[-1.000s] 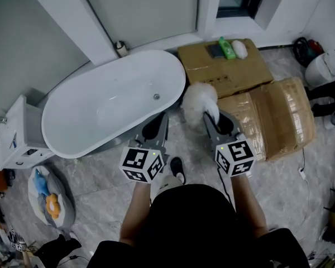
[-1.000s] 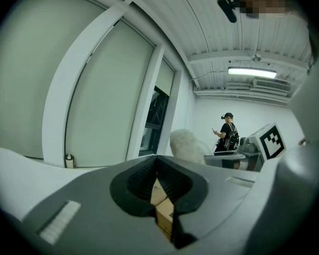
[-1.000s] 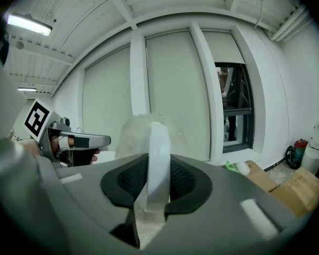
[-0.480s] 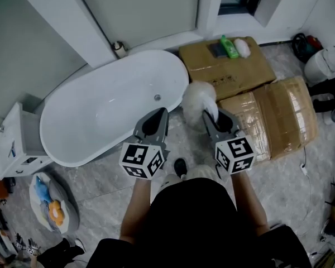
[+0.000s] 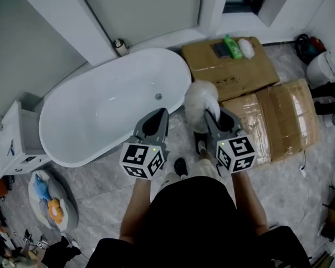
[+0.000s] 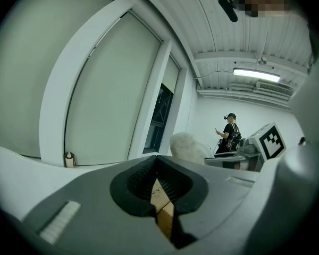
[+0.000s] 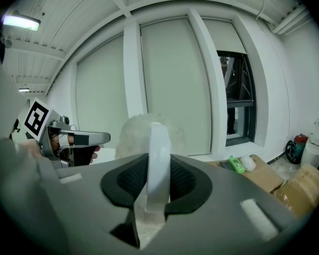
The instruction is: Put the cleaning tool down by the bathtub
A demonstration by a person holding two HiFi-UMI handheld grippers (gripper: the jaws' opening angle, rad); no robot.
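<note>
The cleaning tool is a fluffy white duster head [image 5: 201, 98] on a white handle [image 7: 158, 142]. My right gripper [image 5: 212, 116] is shut on that handle, and the fluffy head [image 7: 132, 137] rises just beyond its jaws [image 7: 158, 161]. The tool hangs over the floor gap between the white bathtub [image 5: 111, 108] and the cardboard boxes. My left gripper [image 5: 163, 115] hovers over the tub's near right rim, shut with nothing in it [image 6: 157, 161]. In the left gripper view the duster head [image 6: 189, 146] shows off to the right.
Two cardboard boxes [image 5: 229, 68] [image 5: 276, 121] lie right of the tub; a green bottle [image 5: 229, 47] and a white object [image 5: 246, 48] rest on the far one. A white cabinet [image 5: 11, 144] and a basin of toys [image 5: 47, 200] sit left. A person [image 6: 229, 134] stands far off.
Both grippers have edged forward and a little down, the duster staying in the right one. A dark shoe has stepped forward under the right gripper.
</note>
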